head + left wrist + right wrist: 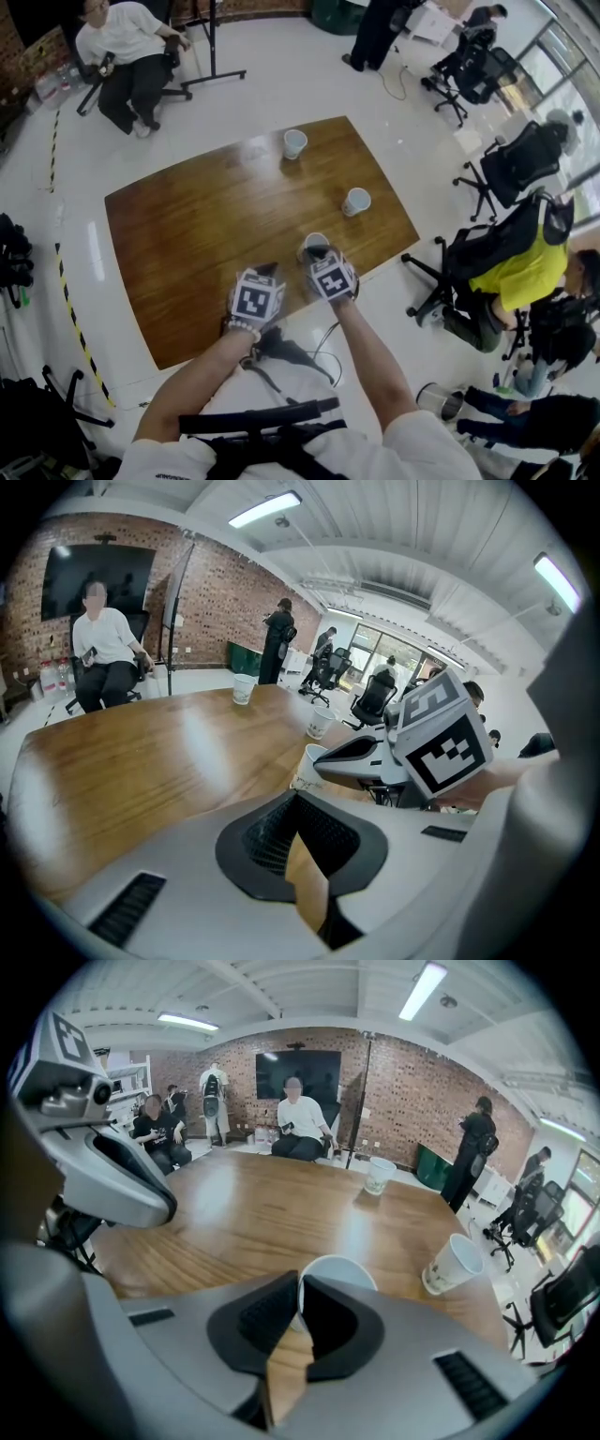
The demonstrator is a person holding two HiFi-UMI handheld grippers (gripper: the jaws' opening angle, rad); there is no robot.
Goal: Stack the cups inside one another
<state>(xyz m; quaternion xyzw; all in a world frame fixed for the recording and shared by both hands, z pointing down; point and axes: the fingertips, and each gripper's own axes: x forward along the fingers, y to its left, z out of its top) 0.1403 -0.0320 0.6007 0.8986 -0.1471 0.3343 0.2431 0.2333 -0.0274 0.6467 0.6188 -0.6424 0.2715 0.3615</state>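
Three white paper cups stand upright on the brown wooden table (187, 234): a far cup (294, 142), a middle cup (355, 201) and a near cup (315, 242) by the front edge. My right gripper (320, 253) is at the near cup. In the right gripper view its jaws pinch the near cup's (339, 1271) rim, one pad inside and one outside, so the right gripper (298, 1309) is shut on it. My left gripper (268, 272) hovers just left of it, and in the left gripper view the left gripper (295, 801) looks shut and empty above bare wood.
A seated person (127, 52) sits beyond the table's far left corner. Office chairs (506, 169) and people stand to the right of the table. A stand's base (214, 75) is on the white floor behind. The table's front edge lies right under my grippers.
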